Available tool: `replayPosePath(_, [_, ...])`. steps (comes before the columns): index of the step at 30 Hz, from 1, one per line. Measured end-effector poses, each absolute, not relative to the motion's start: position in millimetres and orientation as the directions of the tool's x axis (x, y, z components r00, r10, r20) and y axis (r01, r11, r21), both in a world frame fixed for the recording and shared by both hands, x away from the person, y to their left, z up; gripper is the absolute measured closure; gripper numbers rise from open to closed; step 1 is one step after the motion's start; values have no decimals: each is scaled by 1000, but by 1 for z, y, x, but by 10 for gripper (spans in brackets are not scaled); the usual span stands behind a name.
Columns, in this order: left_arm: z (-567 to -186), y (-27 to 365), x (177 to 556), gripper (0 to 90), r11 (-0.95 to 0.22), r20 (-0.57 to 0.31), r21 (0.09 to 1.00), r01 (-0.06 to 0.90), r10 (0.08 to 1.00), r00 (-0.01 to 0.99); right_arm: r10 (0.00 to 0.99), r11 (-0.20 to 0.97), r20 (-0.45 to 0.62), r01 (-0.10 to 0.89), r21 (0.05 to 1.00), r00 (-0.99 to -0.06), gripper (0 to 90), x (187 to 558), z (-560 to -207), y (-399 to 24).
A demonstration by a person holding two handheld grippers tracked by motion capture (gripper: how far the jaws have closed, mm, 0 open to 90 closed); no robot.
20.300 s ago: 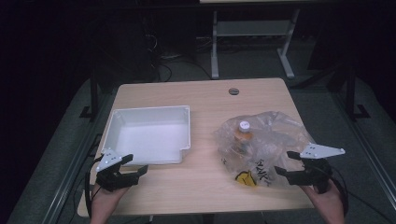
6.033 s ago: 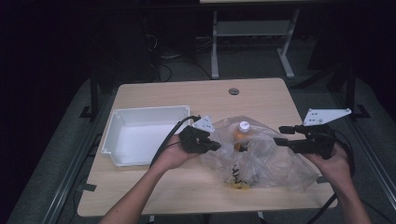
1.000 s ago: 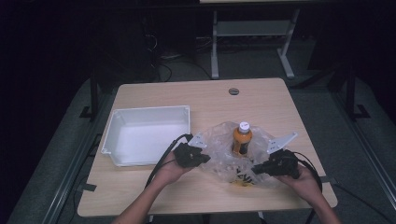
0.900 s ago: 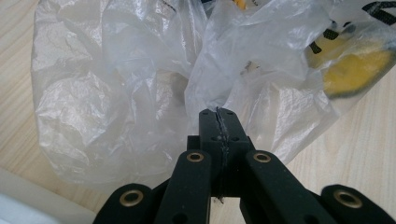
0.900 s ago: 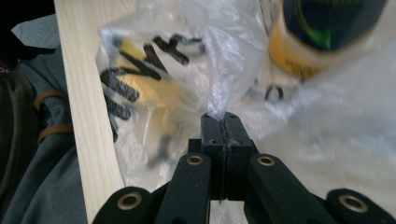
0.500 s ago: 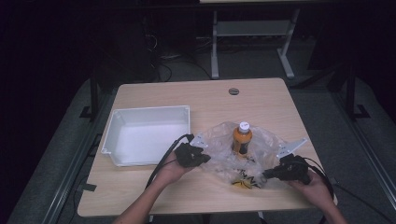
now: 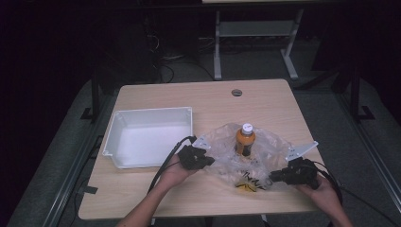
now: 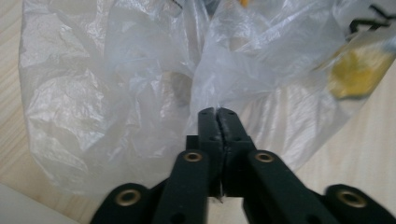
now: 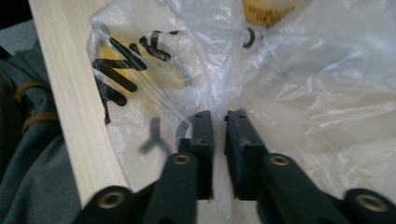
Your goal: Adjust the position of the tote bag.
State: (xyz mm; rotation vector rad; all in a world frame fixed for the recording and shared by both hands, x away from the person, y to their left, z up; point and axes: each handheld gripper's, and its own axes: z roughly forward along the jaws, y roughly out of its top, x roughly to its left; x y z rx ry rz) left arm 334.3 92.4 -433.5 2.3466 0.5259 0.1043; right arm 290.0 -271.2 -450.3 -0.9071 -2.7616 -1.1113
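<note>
Left gripper [image 8: 218,112]: clamped on crinkled clear plastic bag [image 7: 246,158]; right gripper [image 9: 219,116]: jaws just parting, film between. Step: releasing bag around orange bottle [image 7: 244,140]; next, probably lift bottle out.

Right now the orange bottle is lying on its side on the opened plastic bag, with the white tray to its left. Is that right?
Not quite: the orange bottle stands upright, white cap on top, as the high view shows. The rest holds: it is on the opened plastic bag, and the white tray lies to its left.
</note>
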Motion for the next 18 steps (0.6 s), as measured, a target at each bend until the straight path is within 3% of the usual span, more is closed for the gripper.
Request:
replayPosePath(1, [-430, 95, 332, 832, -648, -79, 680, 342, 399, 913, 516, 561, 222, 522, 643, -828, 728, 286, -446, -271])
replayPosePath(7, [-414, 104, 325, 763, -623, -91, 705, 337, 392, 915, 529, 529, 190, 496, 689, -827, 588, 275, -426, -274])
replayPosePath(18, [-393, 111, 322, 667, -594, -118, 733, 332, 370, 921, 535, 496, 153, 456, 739, -831, 558, 271, -404, -275])
